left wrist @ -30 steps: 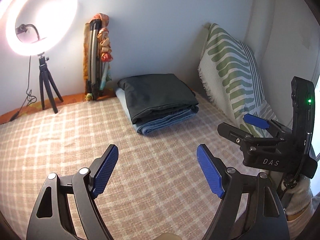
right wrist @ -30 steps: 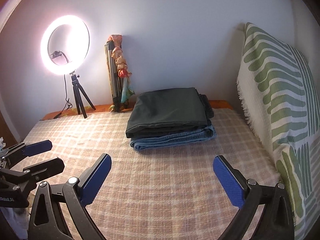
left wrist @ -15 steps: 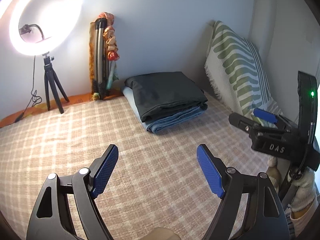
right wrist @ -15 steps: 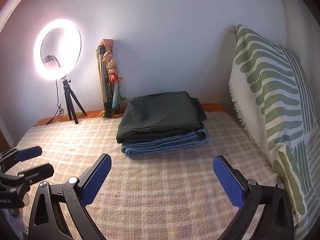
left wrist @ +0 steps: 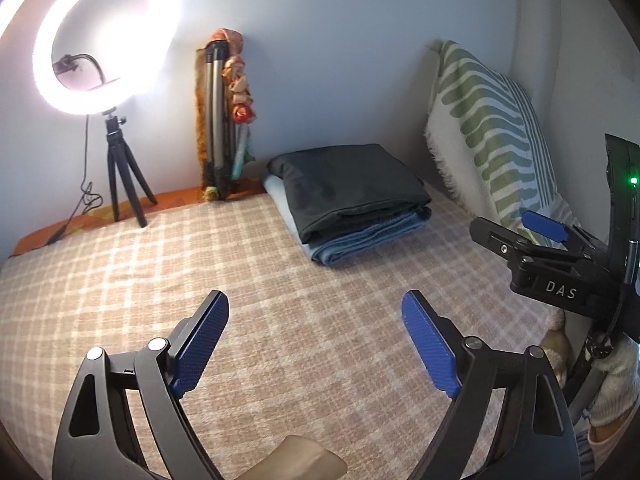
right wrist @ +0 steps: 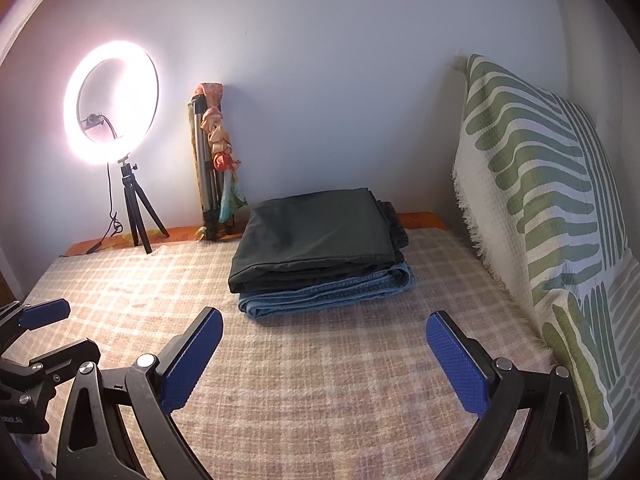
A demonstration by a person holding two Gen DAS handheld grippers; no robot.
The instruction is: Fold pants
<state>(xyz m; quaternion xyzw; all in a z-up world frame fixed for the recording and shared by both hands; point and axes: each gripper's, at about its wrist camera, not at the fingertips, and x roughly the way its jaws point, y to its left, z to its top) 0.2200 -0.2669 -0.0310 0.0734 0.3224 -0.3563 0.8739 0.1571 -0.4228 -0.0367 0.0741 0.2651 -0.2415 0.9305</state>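
Observation:
Two pairs of folded pants are stacked at the far side of the bed: dark pants (left wrist: 348, 184) (right wrist: 316, 232) on top of blue jeans (left wrist: 360, 240) (right wrist: 328, 292). My left gripper (left wrist: 314, 304) hovers over the plaid cover well short of the stack; its jaws are opening and nothing is between them. It also shows at the left edge of the right wrist view (right wrist: 68, 328). My right gripper (right wrist: 324, 316) stands open and empty, also short of the stack. In the left wrist view it (left wrist: 500, 222) is at the right, near the pillow.
A plaid bed cover (right wrist: 320, 380) spreads under both grippers. A lit ring light on a small tripod (left wrist: 120, 168) and a folded tripod wrapped in a scarf (left wrist: 220, 120) stand at the back wall. A green-patterned pillow (right wrist: 540, 200) leans at the right.
The left gripper's pads stand slightly wider apart than before. Both views have turned a little, so the stack sits a bit differently in each. Nothing was taken hold of.

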